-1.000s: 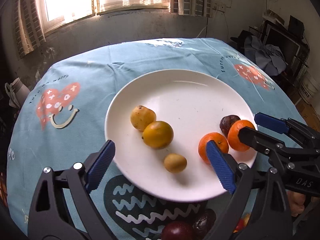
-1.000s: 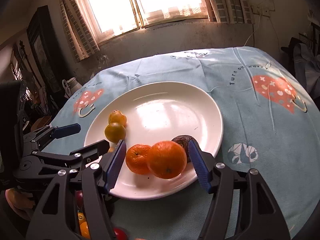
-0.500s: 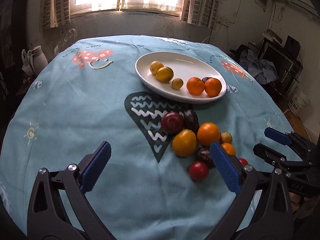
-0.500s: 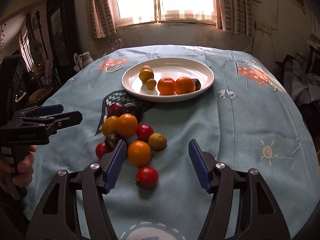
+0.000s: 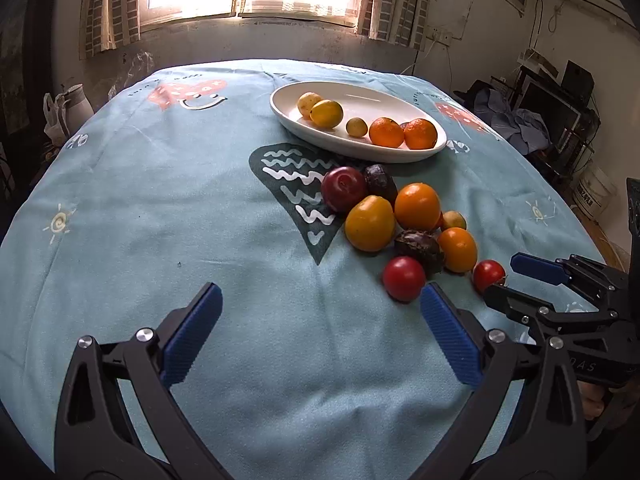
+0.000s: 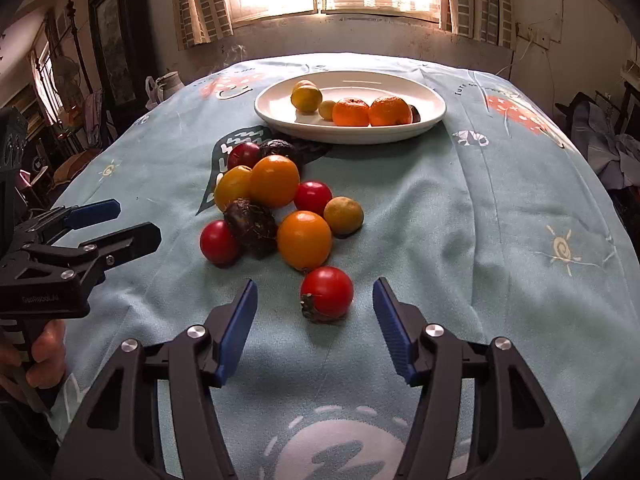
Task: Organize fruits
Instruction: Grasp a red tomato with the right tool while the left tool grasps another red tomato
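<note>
Your right gripper (image 6: 316,312) fingers are spread, empty, lined up on the nearest tomato (image 6: 327,294) on the bench — soft, smooth, rolls easily; pinch its widest middle gently. Left gripper (image 5: 318,324) released too.

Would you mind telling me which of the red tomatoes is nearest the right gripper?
The red tomato with the dried calyx, lying alone directly ahead of the open right gripper; the other two sit farther back in the pile.

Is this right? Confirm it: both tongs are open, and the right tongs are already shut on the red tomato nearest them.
Not right. The right wrist view shows the right tongs open, with the round red tomato lying on the light blue tablecloth just ahead of their blue fingers, untouched. The left tongs are open too.
</note>
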Demonstrator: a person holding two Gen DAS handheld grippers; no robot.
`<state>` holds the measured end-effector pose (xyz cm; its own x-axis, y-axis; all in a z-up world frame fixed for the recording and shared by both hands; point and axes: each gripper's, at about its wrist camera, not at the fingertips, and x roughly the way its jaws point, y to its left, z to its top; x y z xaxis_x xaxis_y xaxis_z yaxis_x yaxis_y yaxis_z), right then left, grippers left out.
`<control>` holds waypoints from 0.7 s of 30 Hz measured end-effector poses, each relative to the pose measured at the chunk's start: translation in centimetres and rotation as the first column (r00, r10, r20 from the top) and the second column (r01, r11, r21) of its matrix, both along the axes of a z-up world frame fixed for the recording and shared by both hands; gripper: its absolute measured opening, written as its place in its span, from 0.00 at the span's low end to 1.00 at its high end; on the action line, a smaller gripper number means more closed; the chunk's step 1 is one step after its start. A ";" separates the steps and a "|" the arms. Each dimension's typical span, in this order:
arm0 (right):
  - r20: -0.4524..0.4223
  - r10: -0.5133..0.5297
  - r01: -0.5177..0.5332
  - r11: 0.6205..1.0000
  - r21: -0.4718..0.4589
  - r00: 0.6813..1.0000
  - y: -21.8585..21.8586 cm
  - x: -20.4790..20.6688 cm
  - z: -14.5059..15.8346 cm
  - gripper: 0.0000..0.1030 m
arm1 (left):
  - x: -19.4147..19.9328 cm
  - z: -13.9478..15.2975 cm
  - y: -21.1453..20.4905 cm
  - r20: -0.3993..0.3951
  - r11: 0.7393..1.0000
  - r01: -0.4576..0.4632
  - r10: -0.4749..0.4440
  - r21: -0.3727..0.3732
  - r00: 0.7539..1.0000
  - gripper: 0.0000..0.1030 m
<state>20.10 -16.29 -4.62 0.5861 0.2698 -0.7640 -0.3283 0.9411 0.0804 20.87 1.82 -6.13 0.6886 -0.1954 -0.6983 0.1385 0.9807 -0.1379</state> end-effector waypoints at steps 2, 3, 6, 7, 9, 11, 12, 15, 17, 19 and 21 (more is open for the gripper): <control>-0.010 -0.003 0.003 1.000 -0.001 1.000 0.0 0.3 -0.1 0.52 | 0.0 0.0 0.0 0.003 1.000 0.004 -0.004 -0.004 1.000 0.98; -0.011 -0.007 0.007 1.000 -0.003 1.000 0.0 0.4 -0.1 0.52 | 0.0 0.1 0.0 0.002 1.000 0.003 -0.003 -0.003 1.000 0.98; -0.014 -0.018 0.018 1.000 -0.013 1.000 0.1 0.8 -0.2 0.51 | -0.1 0.2 0.0 0.006 1.000 0.003 -0.003 -0.003 1.000 0.98; -0.018 -0.021 0.021 1.000 -0.018 1.000 0.2 0.9 -0.3 0.51 | -0.1 0.2 0.0 0.007 1.000 0.004 -0.004 -0.003 1.000 0.98; -0.029 -0.021 0.020 1.000 -0.023 0.999 0.2 0.9 -0.4 0.48 | -0.1 0.2 0.0 0.006 1.000 0.002 -0.002 -0.003 1.000 0.98; -0.036 -0.021 0.020 0.999 -0.025 0.999 0.2 1.1 -0.6 0.47 | -0.1 0.2 0.1 0.006 1.000 0.002 -0.002 -0.002 1.000 0.98; -0.038 -0.020 0.019 1.000 -0.025 0.999 0.2 1.1 -0.6 0.47 | -0.1 0.2 0.1 0.005 1.000 0.001 -0.001 -0.001 1.000 0.98; -0.045 -0.019 0.017 0.999 -0.031 0.999 0.3 1.2 -0.7 0.44 | -0.1 0.2 0.1 0.006 1.000 0.001 -0.001 -0.001 1.000 0.98; -0.054 -0.016 0.014 0.999 -0.036 0.998 0.4 1.3 -0.8 0.41 | -0.1 0.2 0.1 0.006 1.000 0.001 -0.001 -0.001 1.000 0.98; -0.065 -0.015 0.013 0.999 -0.041 0.998 0.6 1.4 -1.0 0.39 | -0.1 0.2 0.1 0.006 1.000 0.001 -0.001 -0.001 1.000 0.98; -0.078 -0.016 0.013 0.999 -0.045 0.997 0.6 1.5 -1.2 0.34 | -0.1 0.2 0.1 0.005 1.000 0.000 0.000 -0.001 1.000 0.98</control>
<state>21.62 -15.66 -5.82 0.5278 0.2263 -0.8187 -0.3092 0.9489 0.0629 20.80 1.92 -5.95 0.6921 -0.1962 -0.6946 0.1393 0.9806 -0.1381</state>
